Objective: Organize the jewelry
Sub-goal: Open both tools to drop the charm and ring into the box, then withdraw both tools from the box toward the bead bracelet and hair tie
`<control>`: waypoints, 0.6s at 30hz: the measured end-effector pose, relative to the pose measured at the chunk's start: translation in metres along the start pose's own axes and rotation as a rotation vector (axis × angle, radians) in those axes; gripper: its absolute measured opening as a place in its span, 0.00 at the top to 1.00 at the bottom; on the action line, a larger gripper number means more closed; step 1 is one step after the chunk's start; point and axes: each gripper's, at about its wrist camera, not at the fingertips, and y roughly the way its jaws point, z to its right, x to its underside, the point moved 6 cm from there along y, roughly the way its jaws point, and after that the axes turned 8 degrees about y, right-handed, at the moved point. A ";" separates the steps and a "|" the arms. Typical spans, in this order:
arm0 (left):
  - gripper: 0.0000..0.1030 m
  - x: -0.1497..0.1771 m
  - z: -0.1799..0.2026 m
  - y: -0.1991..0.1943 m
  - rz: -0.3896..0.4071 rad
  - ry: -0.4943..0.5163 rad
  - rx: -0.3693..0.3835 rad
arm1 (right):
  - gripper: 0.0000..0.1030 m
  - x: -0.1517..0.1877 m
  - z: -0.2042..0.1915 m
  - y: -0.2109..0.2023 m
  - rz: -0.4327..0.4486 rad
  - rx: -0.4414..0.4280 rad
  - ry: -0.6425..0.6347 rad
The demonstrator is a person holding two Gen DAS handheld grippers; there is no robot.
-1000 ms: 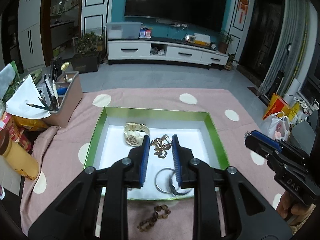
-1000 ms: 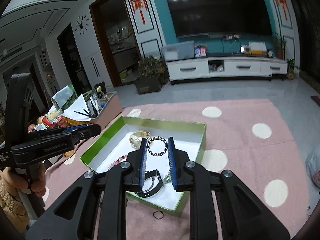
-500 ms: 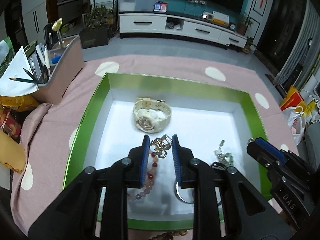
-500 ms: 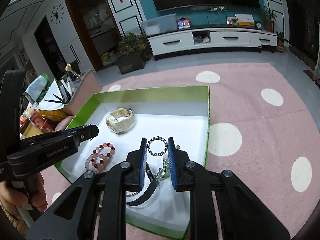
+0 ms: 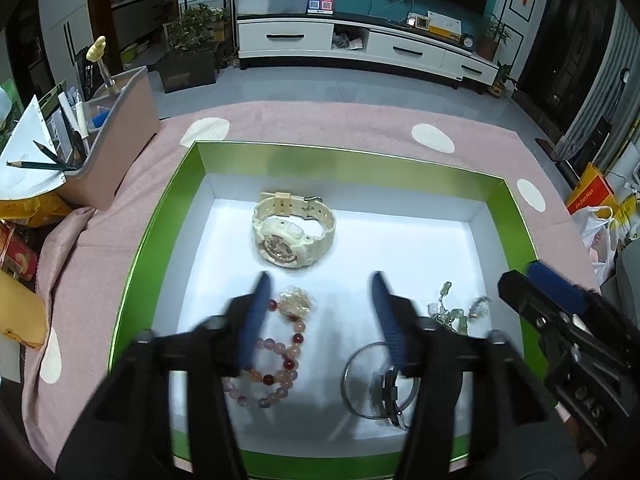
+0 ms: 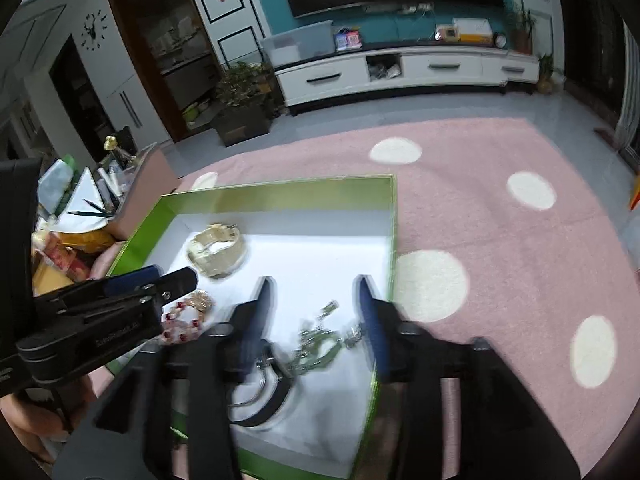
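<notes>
Blurred left tongs [image 5: 320,316] apart | right tongs [image 6: 316,312] apart | bangle [image 5: 378,380] part-hidden

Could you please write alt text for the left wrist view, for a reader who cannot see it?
The open left gripper hangs over a green-walled gift box on a pink dotted cloth. On the box's white floor lie a cream watch, a pink and red bead bracelet, a gold charm and a silver bangle. The right gripper enters at right.
</notes>
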 end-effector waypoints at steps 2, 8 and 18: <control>0.41 0.000 0.004 -0.005 0.010 0.017 -0.004 | 0.42 -0.003 0.001 -0.007 0.026 -0.020 0.011; 0.21 0.003 0.002 -0.023 0.040 0.019 -0.030 | 0.42 0.006 -0.006 -0.024 0.057 -0.084 0.021; 0.12 0.022 -0.007 -0.073 0.107 -0.017 -0.020 | 0.40 0.032 0.003 -0.065 0.095 -0.125 0.068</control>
